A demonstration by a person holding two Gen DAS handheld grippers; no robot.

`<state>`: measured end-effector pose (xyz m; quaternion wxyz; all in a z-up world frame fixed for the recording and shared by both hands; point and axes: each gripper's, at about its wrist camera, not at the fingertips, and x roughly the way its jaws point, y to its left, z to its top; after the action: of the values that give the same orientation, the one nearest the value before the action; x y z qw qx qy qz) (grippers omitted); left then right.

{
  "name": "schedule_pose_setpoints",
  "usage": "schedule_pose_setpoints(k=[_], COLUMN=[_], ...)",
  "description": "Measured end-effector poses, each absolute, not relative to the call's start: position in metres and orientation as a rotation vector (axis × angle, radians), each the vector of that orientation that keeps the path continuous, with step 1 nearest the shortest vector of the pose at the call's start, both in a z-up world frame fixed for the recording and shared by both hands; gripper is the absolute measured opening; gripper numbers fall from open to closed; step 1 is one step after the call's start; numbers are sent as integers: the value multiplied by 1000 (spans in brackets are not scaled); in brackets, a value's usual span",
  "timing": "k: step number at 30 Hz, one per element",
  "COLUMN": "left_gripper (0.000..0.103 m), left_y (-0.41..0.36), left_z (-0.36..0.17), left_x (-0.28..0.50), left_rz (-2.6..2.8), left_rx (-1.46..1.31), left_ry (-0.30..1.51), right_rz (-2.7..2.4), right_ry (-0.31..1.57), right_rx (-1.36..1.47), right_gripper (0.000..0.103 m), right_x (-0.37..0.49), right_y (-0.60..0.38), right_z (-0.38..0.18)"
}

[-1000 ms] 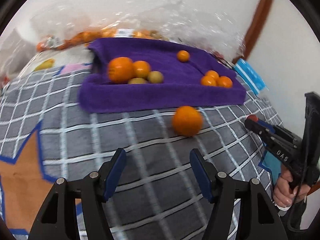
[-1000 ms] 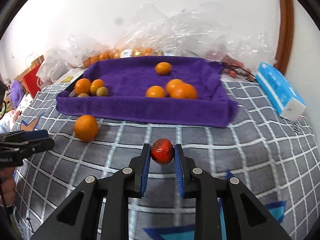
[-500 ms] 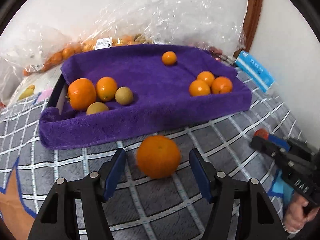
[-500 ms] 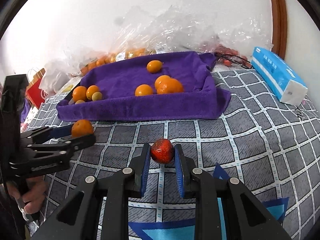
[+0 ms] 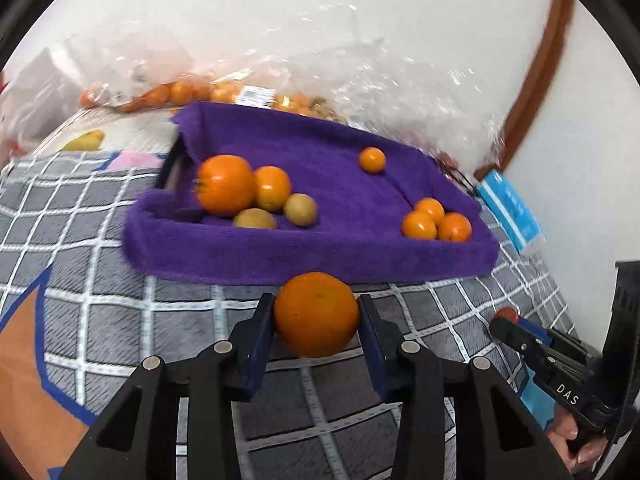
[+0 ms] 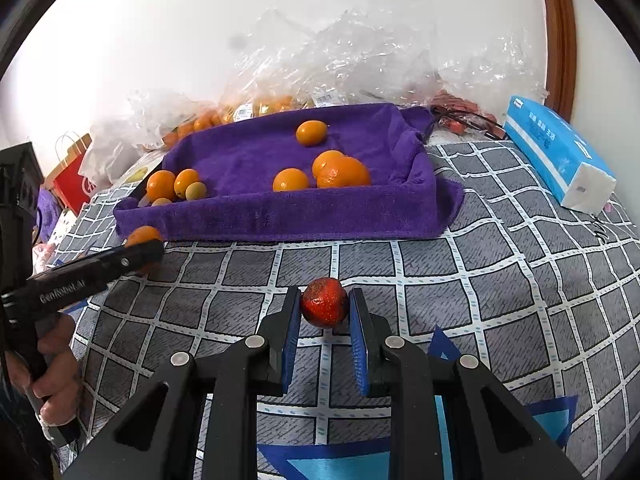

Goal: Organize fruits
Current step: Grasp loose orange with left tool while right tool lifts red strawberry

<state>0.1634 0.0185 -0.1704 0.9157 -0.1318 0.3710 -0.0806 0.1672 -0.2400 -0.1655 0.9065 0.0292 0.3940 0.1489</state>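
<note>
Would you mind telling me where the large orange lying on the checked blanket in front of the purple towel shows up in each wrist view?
Left wrist view: the large orange sits bottom centre, between the left gripper fingers.
Right wrist view: the same orange is at mid-left, partly hidden behind a left gripper finger.
Shared landmark: the purple towel, just behind the orange in both views.

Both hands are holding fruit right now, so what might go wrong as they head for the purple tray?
1. The left gripper has just been closing its jaws on the big orange, gripping only its widest part; it may roll out when lifted.
2. The towel-lined tray has a raised front wall that a low carry might clip.
3. The right gripper pinches a small red fruit, which could bruise.
</note>
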Motion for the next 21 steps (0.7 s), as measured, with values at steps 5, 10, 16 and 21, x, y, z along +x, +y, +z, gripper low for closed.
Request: schedule_pose_setpoints(k=[5,10,16,21], left_gripper=[39,39,39,39], left_y=[40,61,60,59], left_z=[-169,-173,-173,-173], left_x=[153,142,136,137], left_rz=[-131,-66,-65,-67], left_rx=[-307,-360,-346,-341], left_ry=[747,750,731,739], right_rz=[297,301,272,269], right_ry=[806,803,815,817], right_rx=[77,85,88,81], right_gripper=[24,24,24,24], right_x=[166,166,167,168], right_y=[-243,-244,-245,-243], right_z=[-165,-165,-166,-167])
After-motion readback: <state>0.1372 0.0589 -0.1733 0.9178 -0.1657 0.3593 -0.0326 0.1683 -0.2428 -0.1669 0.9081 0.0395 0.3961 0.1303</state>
